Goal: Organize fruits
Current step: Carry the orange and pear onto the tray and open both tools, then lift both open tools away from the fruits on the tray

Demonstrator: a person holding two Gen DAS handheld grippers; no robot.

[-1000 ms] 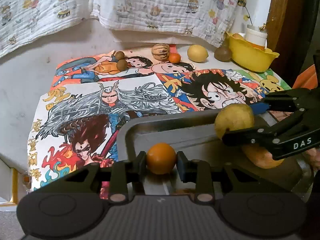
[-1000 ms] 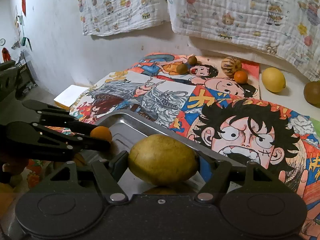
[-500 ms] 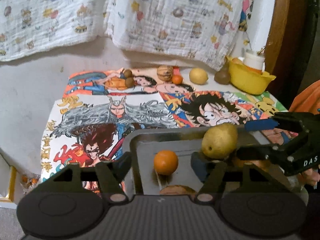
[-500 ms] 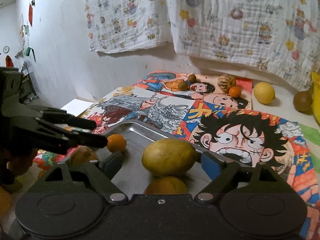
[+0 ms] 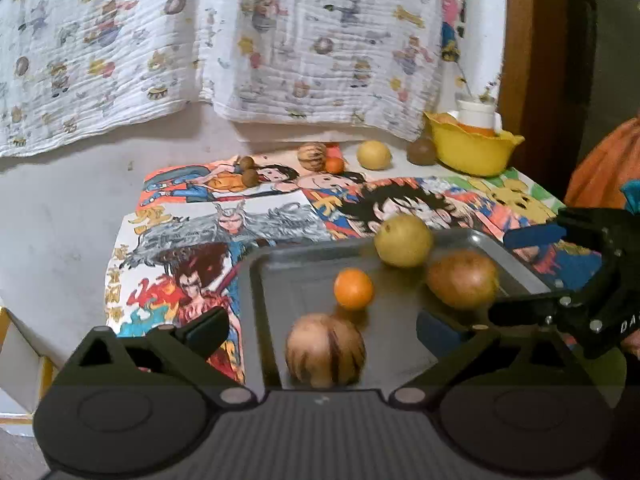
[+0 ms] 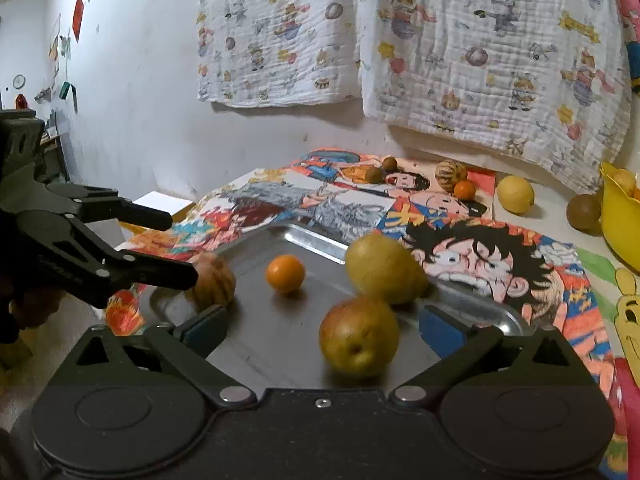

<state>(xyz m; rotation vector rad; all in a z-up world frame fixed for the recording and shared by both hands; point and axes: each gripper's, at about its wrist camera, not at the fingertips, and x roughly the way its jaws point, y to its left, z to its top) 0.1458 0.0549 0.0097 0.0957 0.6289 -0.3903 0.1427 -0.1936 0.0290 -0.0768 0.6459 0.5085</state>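
Observation:
A metal tray [image 5: 280, 264] lies on the cartoon-print cloth and holds a small orange [image 5: 353, 289], a yellow pear-like fruit [image 5: 403, 240], a reddish-yellow fruit [image 5: 462, 279] and a striped brown fruit [image 5: 326, 350]. My left gripper [image 5: 322, 326] hovers over the tray's near side, its jaws opening wide, and its pads touch nothing. In the right wrist view the same tray [image 6: 312, 236] shows the orange [image 6: 285, 273], yellow fruit [image 6: 382, 268], reddish-yellow fruit [image 6: 359, 336] and striped fruit [image 6: 214, 280]. My right gripper [image 6: 322, 328] is also opening and grips nothing.
At the table's far end lie a striped fruit [image 5: 312, 156], a small orange [image 5: 334, 165], a lemon [image 5: 373, 155], a brown round fruit [image 5: 421, 151] and two small brown fruits [image 5: 250, 178]. A yellow bowl [image 5: 472, 150] stands at the far right. Patterned cloths hang on the wall.
The left gripper let go of the small orange and the right let go of the yellow fruit. Both jaws spread wide and drew back from the tray, where the fruits now rest.

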